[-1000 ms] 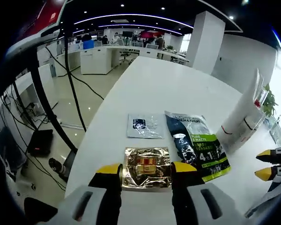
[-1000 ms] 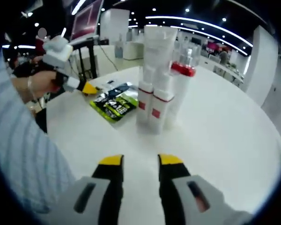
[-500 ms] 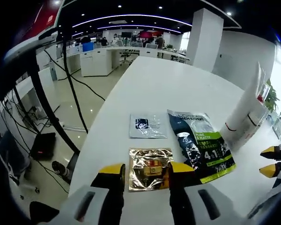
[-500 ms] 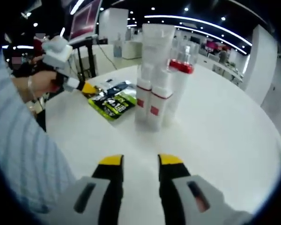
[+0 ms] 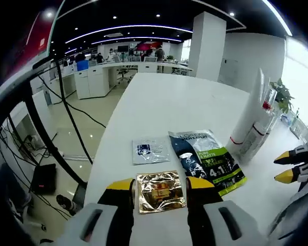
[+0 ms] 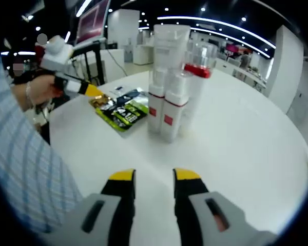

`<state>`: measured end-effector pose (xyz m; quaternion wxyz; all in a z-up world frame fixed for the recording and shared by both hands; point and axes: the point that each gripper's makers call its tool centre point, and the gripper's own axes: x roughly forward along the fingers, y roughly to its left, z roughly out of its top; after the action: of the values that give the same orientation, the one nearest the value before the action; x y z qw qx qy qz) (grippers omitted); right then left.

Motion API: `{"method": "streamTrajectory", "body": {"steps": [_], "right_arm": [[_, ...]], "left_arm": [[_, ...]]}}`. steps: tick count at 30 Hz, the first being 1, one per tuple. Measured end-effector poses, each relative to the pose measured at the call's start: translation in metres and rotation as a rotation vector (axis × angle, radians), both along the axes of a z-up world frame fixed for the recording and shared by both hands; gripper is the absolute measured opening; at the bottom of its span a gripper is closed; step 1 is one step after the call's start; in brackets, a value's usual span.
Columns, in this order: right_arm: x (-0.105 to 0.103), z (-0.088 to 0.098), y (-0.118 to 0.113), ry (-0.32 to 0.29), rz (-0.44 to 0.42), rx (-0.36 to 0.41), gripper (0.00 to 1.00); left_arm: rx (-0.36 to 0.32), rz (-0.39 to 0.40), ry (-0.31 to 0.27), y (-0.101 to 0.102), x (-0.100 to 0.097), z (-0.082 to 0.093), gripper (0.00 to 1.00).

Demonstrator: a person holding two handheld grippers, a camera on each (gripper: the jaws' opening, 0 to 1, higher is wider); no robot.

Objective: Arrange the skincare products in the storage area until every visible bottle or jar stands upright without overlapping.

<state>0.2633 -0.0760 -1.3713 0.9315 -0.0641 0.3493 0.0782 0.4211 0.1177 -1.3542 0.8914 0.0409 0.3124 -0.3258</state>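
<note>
A gold sachet point(image 5: 160, 191) lies flat on the white table point(image 5: 185, 102), framed by the two yellow jaw tips of my left gripper point(image 5: 159, 184), which is open. Beyond it lie a silver sachet point(image 5: 150, 149) and a black-and-green sachet point(image 5: 208, 161). Upright white tubes with red bands point(image 6: 164, 105) stand close together with a clear red-collared bottle point(image 6: 197, 77); the cluster point(image 5: 254, 120) is to the right in the left gripper view. My right gripper point(image 6: 154, 177) is open and holds nothing, short of that cluster. It appears as yellow tips point(image 5: 287, 166) in the left gripper view.
The table's left edge point(image 5: 100, 159) drops to a floor with black cables and a stand point(image 5: 46, 148). A person's hand point(image 6: 38, 89) holds the left gripper point(image 6: 90, 90), and a checked sleeve point(image 6: 25, 169) takes up the left of the right gripper view.
The left gripper's view has shifted, so the sachets and tubes sit slightly differently. In the right gripper view the left gripper has lifted a little and the gold sachet shows below its tip.
</note>
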Motion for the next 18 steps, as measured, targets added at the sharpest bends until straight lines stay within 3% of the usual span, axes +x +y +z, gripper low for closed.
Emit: {"method": "streamTrajectory", "body": {"steps": [3,8,11,13,14,16,18], "right_arm": [[0.003,0.005,0.0,-0.034,0.001,0.007,0.27],[0.011,0.023,0.003,-0.134,-0.023,0.132,0.31],[0.016,0.041,-0.007,-0.259,-0.051,0.183,0.36],[0.017,0.053,-0.014,-0.352,-0.062,0.219,0.42],[0.018,0.054,-0.015,-0.362,-0.063,0.221,0.45],[0.015,0.062,-0.029,-0.442,-0.08,0.242,0.48],[0.011,0.064,-0.041,-0.465,-0.102,0.241,0.51]], "left_arm": [[-0.039,-0.043,-0.054,-0.004,-0.007,0.017,0.45],[-0.088,-0.121,-0.126,-0.01,-0.021,0.033,0.49],[-0.139,-0.147,-0.184,-0.013,-0.03,0.042,0.54],[-0.164,-0.14,-0.205,-0.011,-0.032,0.043,0.61],[-0.181,-0.13,-0.217,-0.009,-0.033,0.044,0.64],[-0.185,-0.116,-0.228,-0.004,-0.035,0.038,0.68],[-0.177,-0.101,-0.236,0.0,-0.036,0.034,0.68]]}}
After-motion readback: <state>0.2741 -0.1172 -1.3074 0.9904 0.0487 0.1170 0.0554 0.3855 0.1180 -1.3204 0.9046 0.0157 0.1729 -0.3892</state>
